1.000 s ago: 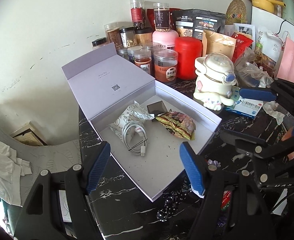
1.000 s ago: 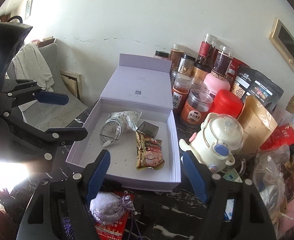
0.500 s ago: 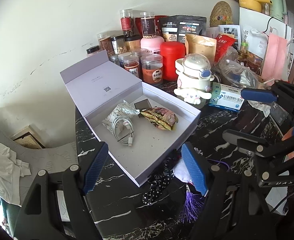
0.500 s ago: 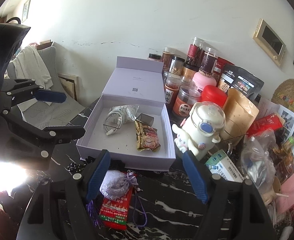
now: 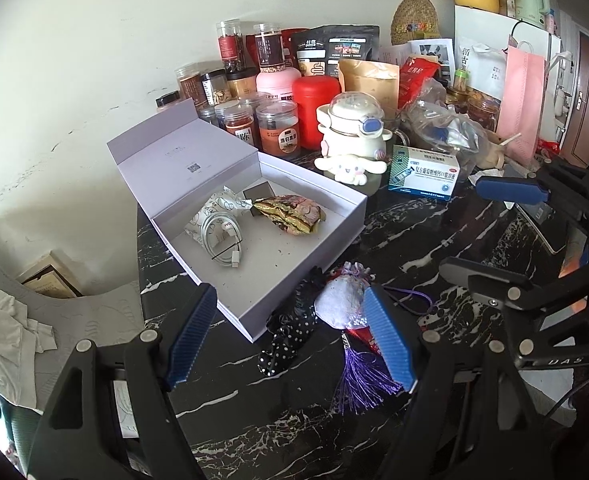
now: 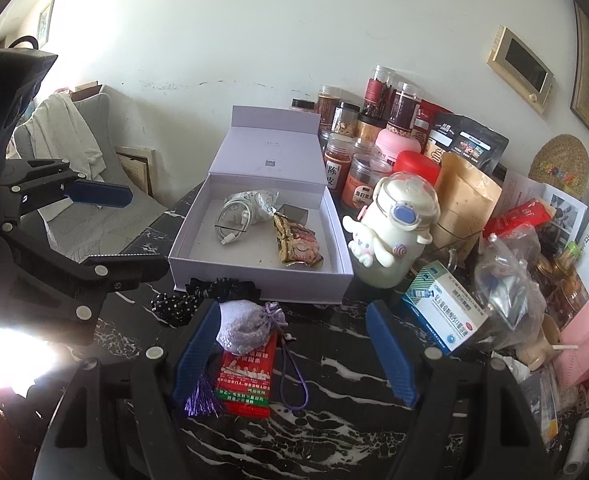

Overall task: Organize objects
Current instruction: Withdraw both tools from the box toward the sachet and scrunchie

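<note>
An open lilac box (image 5: pixel 346 216) (image 6: pixel 254 284) sits on the black marble table and holds a white cable (image 5: pixel 222 236), a crumpled wrapper (image 5: pixel 218 208) and a gold snack packet (image 5: pixel 290 216) (image 6: pixel 298 240). In front of it lie a lilac sachet (image 6: pixel 246 326) (image 5: pixel 338 304) with a purple tassel, a red packet (image 6: pixel 248 376) and a black dotted scrunchie (image 5: pixel 286 340) (image 6: pixel 174 308). My left gripper (image 5: pixel 290 340) is open above the scrunchie and sachet. My right gripper (image 6: pixel 294 354) is open, and the sachet and red packet lie beneath its left finger.
Several spice jars (image 5: pixel 274 132), a red canister (image 5: pixel 314 108), bags, and a white Cinnamoroll bottle (image 6: pixel 398 232) crowd the back and right. A blue-white medicine box (image 6: pixel 442 312) (image 5: pixel 422 174) lies right of the lilac box. A grey chair with cloth (image 6: pixel 66 140) stands left of the table.
Both grippers have pulled back from the box toward the table's front edge. The sachet, red packet and scrunchie have come into view. Both stay open.
</note>
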Motion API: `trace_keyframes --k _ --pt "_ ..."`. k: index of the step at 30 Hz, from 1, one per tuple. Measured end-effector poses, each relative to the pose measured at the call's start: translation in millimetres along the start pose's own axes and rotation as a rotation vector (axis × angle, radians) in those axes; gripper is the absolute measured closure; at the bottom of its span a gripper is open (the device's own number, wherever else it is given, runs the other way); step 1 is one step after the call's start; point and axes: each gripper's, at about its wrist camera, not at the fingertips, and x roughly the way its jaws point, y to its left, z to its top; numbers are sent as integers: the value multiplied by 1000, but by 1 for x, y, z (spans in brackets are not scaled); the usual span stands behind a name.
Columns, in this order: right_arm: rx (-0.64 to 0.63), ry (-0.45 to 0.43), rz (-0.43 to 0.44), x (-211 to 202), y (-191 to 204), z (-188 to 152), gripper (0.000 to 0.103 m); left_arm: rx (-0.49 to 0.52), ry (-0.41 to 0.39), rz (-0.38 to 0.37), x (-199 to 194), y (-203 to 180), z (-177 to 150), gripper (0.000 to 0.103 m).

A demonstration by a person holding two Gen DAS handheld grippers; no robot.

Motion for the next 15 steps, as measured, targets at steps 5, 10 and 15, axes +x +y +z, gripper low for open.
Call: trace_keyframes --k 5,10,15 --pt "18 25 -5 0 0 -11 27 7 8 -17 -1 -4 -9 28" --pt "37 53 -14 3 -3 -20 27 5 17 -38 3 -3 -15 28" --pt "67 84 -22 10 -10 -29 27 -8 40 -60 16 2 -21 28"
